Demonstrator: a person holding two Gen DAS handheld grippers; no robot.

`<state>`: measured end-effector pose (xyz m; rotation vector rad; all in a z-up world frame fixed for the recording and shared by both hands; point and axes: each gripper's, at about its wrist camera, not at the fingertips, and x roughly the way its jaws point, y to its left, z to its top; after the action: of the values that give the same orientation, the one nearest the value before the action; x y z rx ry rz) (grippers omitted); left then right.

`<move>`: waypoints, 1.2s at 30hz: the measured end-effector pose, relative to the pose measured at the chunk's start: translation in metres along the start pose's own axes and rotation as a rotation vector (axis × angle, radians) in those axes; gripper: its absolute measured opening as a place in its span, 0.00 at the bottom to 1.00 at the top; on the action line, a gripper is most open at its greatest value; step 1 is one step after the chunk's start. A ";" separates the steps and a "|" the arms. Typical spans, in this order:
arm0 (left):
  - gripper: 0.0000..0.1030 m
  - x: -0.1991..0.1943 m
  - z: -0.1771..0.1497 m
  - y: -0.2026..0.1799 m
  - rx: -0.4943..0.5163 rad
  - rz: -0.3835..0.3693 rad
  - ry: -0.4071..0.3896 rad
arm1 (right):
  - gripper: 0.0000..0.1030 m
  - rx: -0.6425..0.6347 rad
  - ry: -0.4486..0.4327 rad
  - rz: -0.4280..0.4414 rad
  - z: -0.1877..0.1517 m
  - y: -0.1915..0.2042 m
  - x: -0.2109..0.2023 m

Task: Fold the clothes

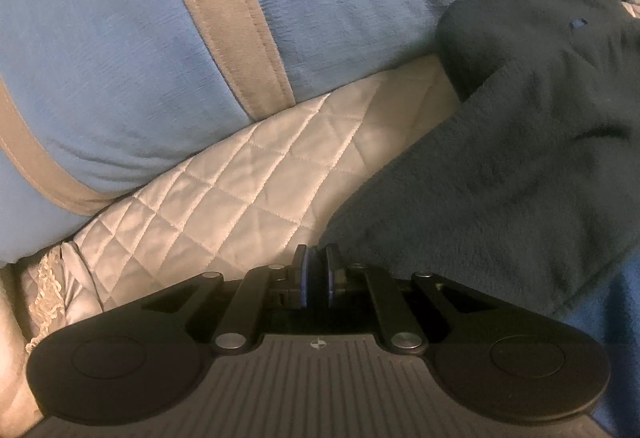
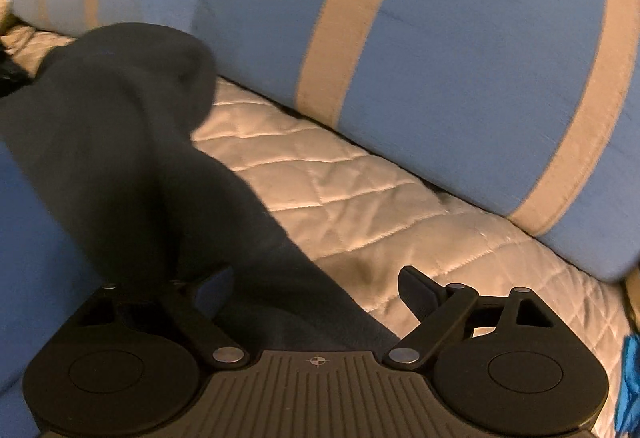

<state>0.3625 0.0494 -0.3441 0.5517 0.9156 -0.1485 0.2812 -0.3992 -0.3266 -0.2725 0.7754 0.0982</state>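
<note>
A dark navy fleece garment (image 1: 520,165) lies on the quilted bedspread (image 1: 248,181), one end bunched against a pillow. My left gripper (image 1: 316,258) is shut at the garment's near-left edge; whether it pinches cloth is hidden. In the right wrist view the same dark garment (image 2: 132,141) runs from upper left down between the fingers. My right gripper (image 2: 316,290) is open, its left finger (image 2: 214,288) over the cloth and its right finger (image 2: 416,288) over the quilted bedspread (image 2: 360,189).
A large blue pillow with tan stripes (image 1: 160,37) lies along the back of the bed, also in the right wrist view (image 2: 460,49). Blue fabric (image 2: 40,238) lies at the left, and a bright blue item (image 2: 630,378) sits at the right edge.
</note>
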 end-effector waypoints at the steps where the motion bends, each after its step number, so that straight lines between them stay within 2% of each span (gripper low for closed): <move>1: 0.10 0.000 0.000 -0.001 0.003 0.003 -0.001 | 0.88 -0.009 -0.004 0.003 0.003 -0.001 -0.002; 4: 0.10 0.001 0.000 -0.003 0.008 0.007 -0.003 | 0.90 0.042 -0.059 -0.019 0.017 -0.013 -0.006; 6: 0.10 0.001 0.000 -0.001 -0.008 0.001 -0.002 | 0.90 0.094 -0.063 -0.024 0.025 -0.019 0.001; 10: 0.09 0.002 0.003 0.010 -0.117 -0.042 0.008 | 0.89 0.053 -0.004 0.017 0.027 -0.006 0.026; 12: 0.10 0.001 0.002 0.014 -0.151 -0.060 0.010 | 0.85 0.009 0.027 0.057 0.024 0.007 0.037; 14: 0.09 0.000 0.002 0.017 -0.181 -0.071 0.010 | 0.79 -0.006 0.043 0.058 0.025 0.012 0.041; 15: 0.09 -0.002 0.002 0.017 -0.192 -0.072 0.010 | 0.70 -0.008 0.049 0.051 0.027 0.013 0.041; 17: 0.09 -0.005 0.003 0.017 -0.203 -0.069 0.002 | 0.44 -0.012 0.059 0.037 0.029 0.014 0.041; 18: 0.09 -0.006 0.003 0.016 -0.192 -0.048 -0.011 | 0.36 -0.013 0.065 0.030 0.031 0.015 0.041; 19: 0.08 -0.008 0.004 0.014 -0.181 -0.026 -0.025 | 0.19 -0.015 0.070 0.023 0.032 0.016 0.041; 20: 0.08 -0.009 0.005 0.013 -0.170 -0.005 -0.038 | 0.17 -0.017 0.076 0.016 0.034 0.017 0.042; 22: 0.07 -0.013 0.010 0.012 -0.140 0.054 -0.074 | 0.17 -0.032 0.077 -0.071 0.036 0.016 0.042; 23: 0.03 -0.015 0.014 0.014 -0.145 0.074 -0.091 | 0.16 -0.022 0.076 -0.109 0.038 0.013 0.042; 24: 0.03 -0.016 0.018 0.016 -0.151 0.145 -0.100 | 0.16 -0.001 0.075 -0.138 0.040 0.010 0.043; 27: 0.04 -0.010 0.030 0.035 -0.238 0.151 -0.096 | 0.16 0.032 0.046 -0.209 0.049 0.011 0.047; 30: 0.04 -0.002 0.034 0.030 -0.223 0.207 -0.094 | 0.16 0.029 0.015 -0.294 0.059 0.021 0.056; 33: 0.01 0.002 0.033 0.028 -0.240 0.254 -0.124 | 0.18 0.045 0.031 -0.334 0.067 0.025 0.068; 34: 0.03 0.000 0.031 0.030 -0.249 0.253 -0.142 | 0.21 0.037 0.057 -0.331 0.067 0.027 0.072; 35: 0.04 -0.002 0.028 0.033 -0.258 0.252 -0.161 | 0.32 0.028 0.061 -0.331 0.065 0.028 0.071; 36: 0.09 -0.004 0.027 0.036 -0.261 0.216 -0.164 | 0.42 0.022 0.047 -0.338 0.063 0.029 0.067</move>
<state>0.3918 0.0662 -0.3136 0.3855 0.6971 0.1185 0.3664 -0.3551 -0.3371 -0.3824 0.7663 -0.2362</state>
